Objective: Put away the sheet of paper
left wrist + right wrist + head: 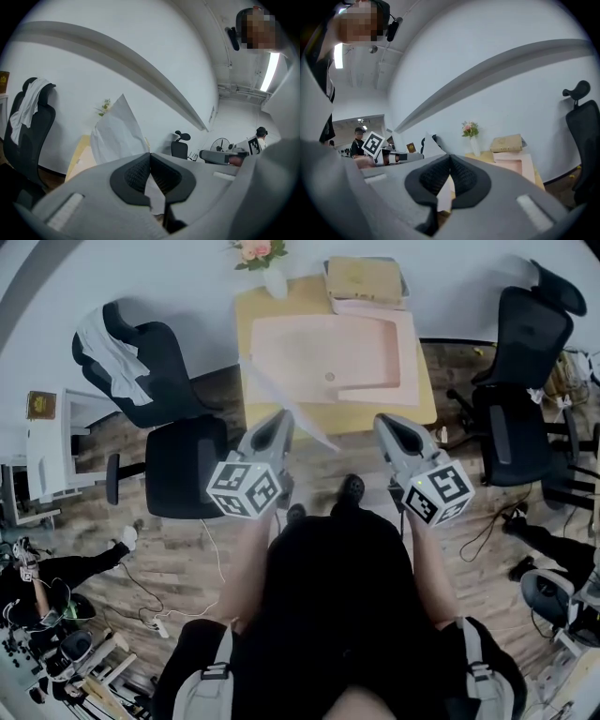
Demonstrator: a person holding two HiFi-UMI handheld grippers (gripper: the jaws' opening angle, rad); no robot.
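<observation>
A white sheet of paper point(265, 382) is pinched at its lower edge by my left gripper point(284, 414), which is shut on it. The sheet sticks up and away over the near edge of the wooden table point(247, 329). In the left gripper view the paper point(117, 133) rises above the closed jaws of the left gripper point(150, 154). My right gripper point(382, 418) is level with the left one, to its right and apart from the sheet. Its jaws meet at the tip in the right gripper view point(450, 157); the head view shows nothing held. From there the paper point(429, 146) appears at the left.
On the table lie a shallow pink tray point(328, 357), a tan box point(364, 279) and a vase of flowers point(275, 282). One black office chair point(155, 381) stands left of the table, another point(520, 399) right of it. Cables lie on the wooden floor point(187, 549).
</observation>
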